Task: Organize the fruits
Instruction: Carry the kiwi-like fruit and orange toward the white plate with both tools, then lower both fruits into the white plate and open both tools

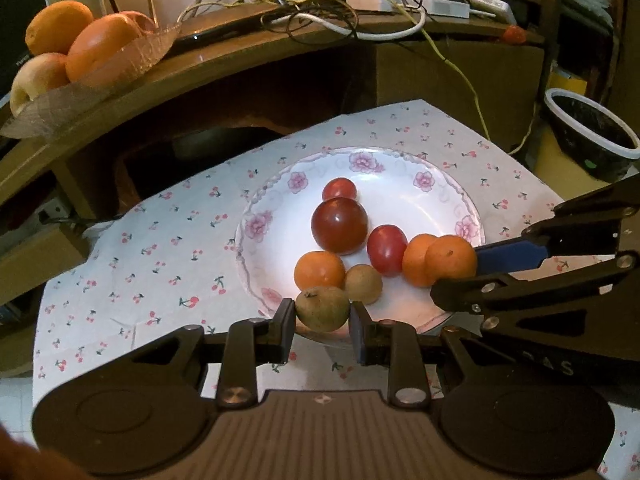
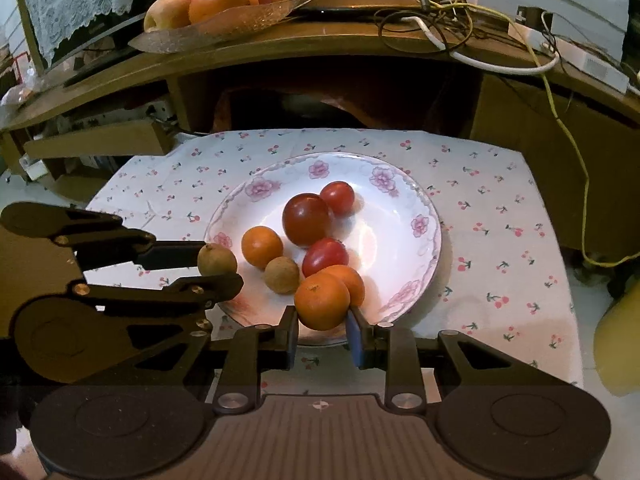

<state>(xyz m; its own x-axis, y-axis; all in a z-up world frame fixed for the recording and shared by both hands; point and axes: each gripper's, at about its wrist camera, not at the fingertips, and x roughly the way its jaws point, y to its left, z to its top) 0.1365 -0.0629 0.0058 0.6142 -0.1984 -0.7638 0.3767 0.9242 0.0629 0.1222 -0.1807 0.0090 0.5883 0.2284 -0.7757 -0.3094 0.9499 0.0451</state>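
A floral white plate (image 1: 404,168) (image 2: 400,248) sits on a cherry-print cloth. It holds a big dark red tomato (image 1: 339,225) (image 2: 306,219), two small red tomatoes (image 1: 386,249) (image 2: 325,256), small oranges (image 1: 319,270) (image 2: 261,246) and a brown longan (image 1: 363,283) (image 2: 281,275). My left gripper (image 1: 322,324) (image 2: 218,262) is shut on a greenish-brown longan (image 1: 322,308) (image 2: 217,259) at the plate's near-left rim. My right gripper (image 2: 322,330) (image 1: 456,270) is shut on a small orange (image 2: 322,300) (image 1: 451,258) over the plate's near edge.
A wooden desk behind carries a glass dish (image 1: 120,64) (image 2: 240,20) of big oranges and apples, plus tangled cables (image 1: 320,12). A dark bowl with a white rim (image 1: 592,136) stands at the right. A yellow object (image 2: 618,344) sits at the right.
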